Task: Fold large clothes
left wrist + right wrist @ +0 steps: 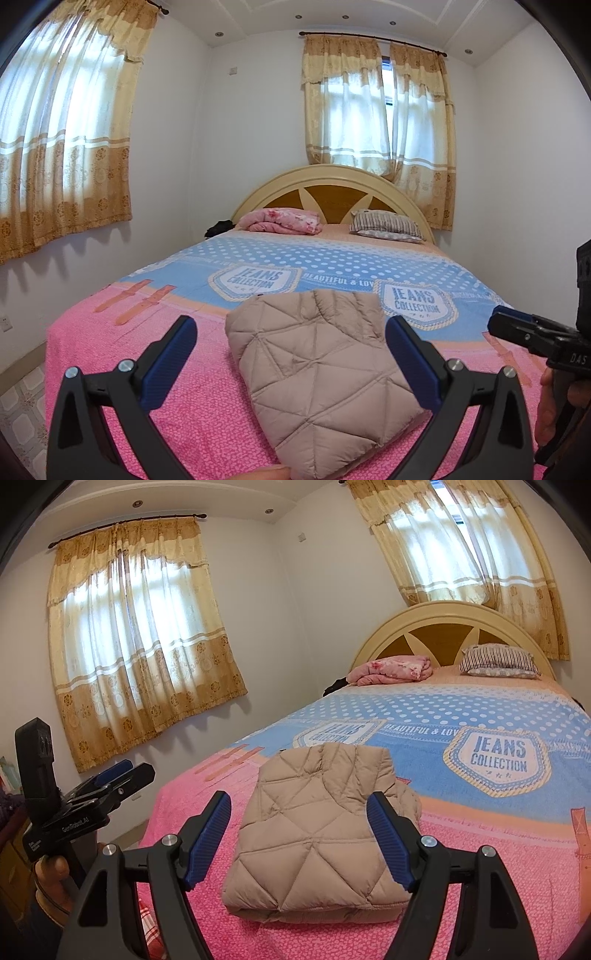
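Left wrist view, folded jacket (317,373) beyond spread jaws, untouched

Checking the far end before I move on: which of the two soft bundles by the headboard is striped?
The pillow on the right; the left bundle is a pink floral blanket.

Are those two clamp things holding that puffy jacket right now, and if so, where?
No, nothing is held. The left gripper and right gripper both have their jaws spread wide, off the folded quilted jacket lying on the bed.

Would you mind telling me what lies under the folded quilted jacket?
The folded jacket rests on the pink end of the bedspread. Its inner layers and the bedspread patch beneath it are hidden.
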Motion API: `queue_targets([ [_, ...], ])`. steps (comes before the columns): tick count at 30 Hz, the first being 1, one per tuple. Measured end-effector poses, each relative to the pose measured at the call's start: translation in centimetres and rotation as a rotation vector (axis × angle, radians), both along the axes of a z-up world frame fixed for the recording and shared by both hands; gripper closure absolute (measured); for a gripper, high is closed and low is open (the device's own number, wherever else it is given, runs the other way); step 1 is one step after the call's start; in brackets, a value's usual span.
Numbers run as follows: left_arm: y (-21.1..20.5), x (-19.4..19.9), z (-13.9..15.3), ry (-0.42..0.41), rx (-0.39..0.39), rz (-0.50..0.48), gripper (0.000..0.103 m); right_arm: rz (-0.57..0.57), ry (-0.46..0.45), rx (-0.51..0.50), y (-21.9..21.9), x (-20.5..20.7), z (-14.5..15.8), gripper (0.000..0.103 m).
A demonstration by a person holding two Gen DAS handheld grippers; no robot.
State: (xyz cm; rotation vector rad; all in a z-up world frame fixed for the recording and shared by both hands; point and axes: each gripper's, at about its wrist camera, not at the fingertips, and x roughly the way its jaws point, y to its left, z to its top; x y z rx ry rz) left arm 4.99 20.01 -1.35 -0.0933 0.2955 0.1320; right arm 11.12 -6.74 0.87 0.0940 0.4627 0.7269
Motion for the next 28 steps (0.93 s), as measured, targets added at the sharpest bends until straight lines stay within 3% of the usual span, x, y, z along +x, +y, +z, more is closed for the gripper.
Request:
queue_targets([
  [21,1.2,0.6,-0.5,0.028,-0.029,0.043,0.000,-0.002,-0.019,-0.004,0.1,-0.4,0.2,0.026],
  [28,0.3,0.4,-0.6,0.008,0.027,0.061,0.000,0.007,-0.012,-0.013,0.4,-0.2,-0.2,0.026],
])
